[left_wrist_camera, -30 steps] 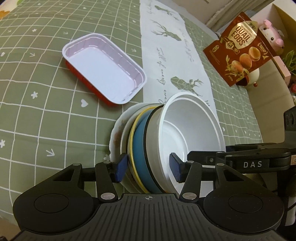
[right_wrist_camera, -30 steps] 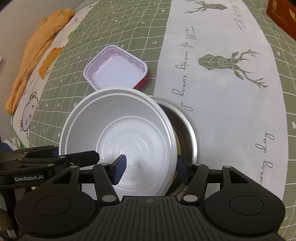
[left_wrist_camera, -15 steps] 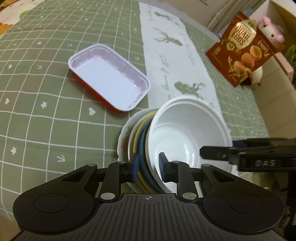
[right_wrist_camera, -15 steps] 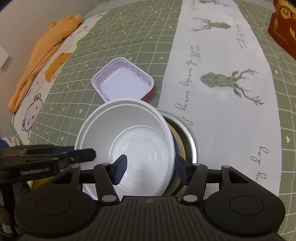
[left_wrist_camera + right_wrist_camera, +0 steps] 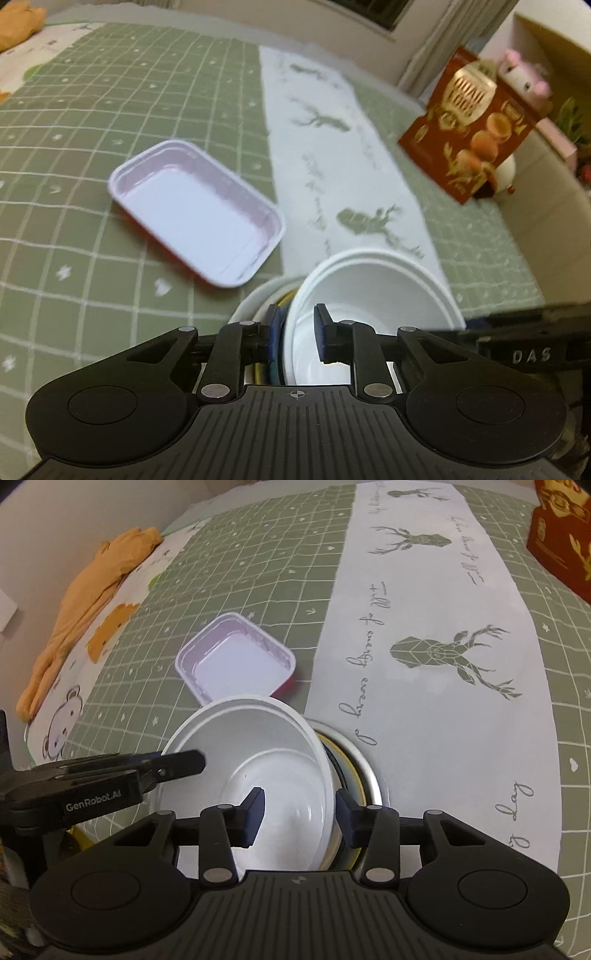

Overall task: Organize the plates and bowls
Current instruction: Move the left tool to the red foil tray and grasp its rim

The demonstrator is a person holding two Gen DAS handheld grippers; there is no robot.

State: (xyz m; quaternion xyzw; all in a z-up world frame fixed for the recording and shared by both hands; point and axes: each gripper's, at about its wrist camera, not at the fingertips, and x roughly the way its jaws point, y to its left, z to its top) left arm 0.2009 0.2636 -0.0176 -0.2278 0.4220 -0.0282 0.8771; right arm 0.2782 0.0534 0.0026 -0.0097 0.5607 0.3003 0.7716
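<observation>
Your left gripper (image 5: 297,334) has its jaws clamped on the near-left rim of the white bowl (image 5: 373,295), one pad inside the wall, the other outside, w/ the rim pinched between. That outer pad sits down among the plates (image 5: 258,306) under the bowl: a white rim, plus yellow and blue edges, only partly in view.

Your right gripper (image 5: 297,814) straddles the bowl's (image 5: 251,753) right wall. Its jaws have just been closing, w/ the bowl wall between them; one pad is inside the bowl, the other outside by the metal dish (image 5: 365,771) and a yellow rim. The wall looks near the outer pad, w/ a gap to the inner one, so I can't tell if they're pressing yet.

From the right wrist cam you see the left gripper (image 5: 184,762) coming in from the left, tips at the bowl's left rim. The bowl sits tilted atop the stack.

A tray (image 5: 195,214), white inside and red outside, lies just beyond the stack on the green grid cloth (image 5: 74,240), apart from it. A white deer-print runner (image 5: 424,646) runs past the stack's right side. Far right on the table stands a red box (image 5: 469,125). An orange cloth (image 5: 88,590) lies at the far-left edge.
</observation>
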